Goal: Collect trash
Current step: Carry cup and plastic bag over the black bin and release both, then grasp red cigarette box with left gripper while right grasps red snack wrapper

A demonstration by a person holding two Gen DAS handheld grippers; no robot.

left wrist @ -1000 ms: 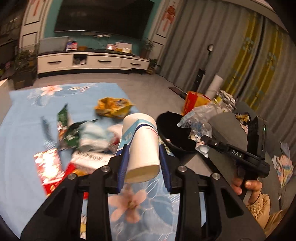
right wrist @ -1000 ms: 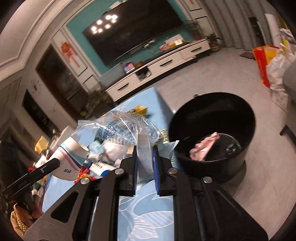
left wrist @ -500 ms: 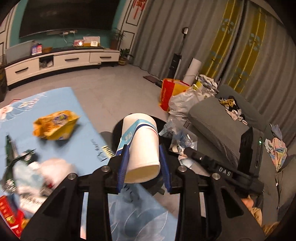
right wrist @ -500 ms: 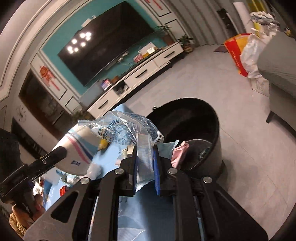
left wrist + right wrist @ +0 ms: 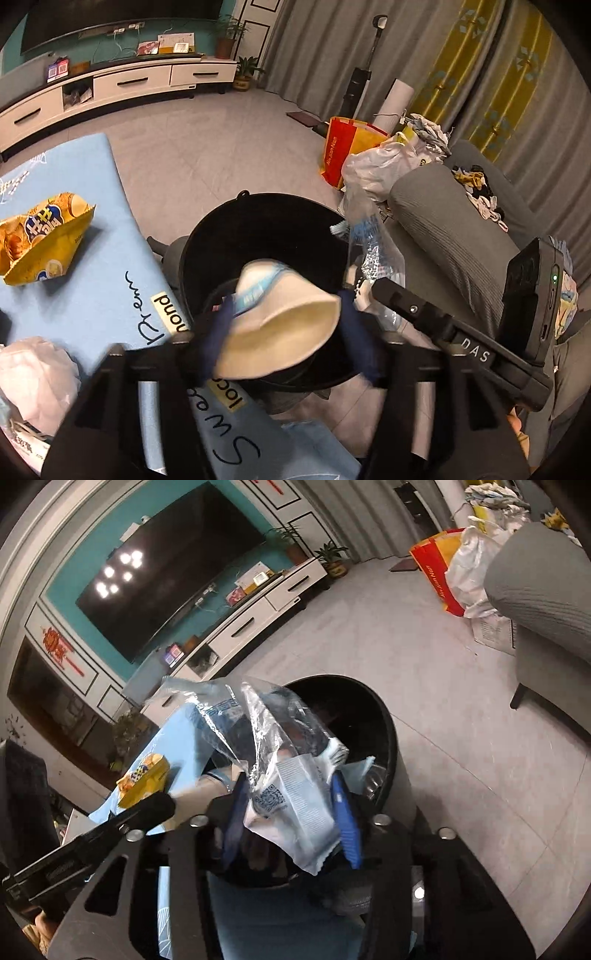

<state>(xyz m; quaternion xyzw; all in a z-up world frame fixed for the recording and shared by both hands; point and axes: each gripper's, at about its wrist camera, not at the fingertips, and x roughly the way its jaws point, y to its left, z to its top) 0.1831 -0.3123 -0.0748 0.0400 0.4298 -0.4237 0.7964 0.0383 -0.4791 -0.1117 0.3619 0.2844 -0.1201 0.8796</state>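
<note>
Left gripper spread, paper cup loose between fingers over black bin. Right view alone shows right gripper spread around plastic wrapper.

Right tool spread wide around a clear plastic wrapper — above the black bin.

Ahead of your left gripper the bin mouth is crowded by the cup and wrapper. Open floor lies right of your right gripper; the sofa blocks farther right.
</note>
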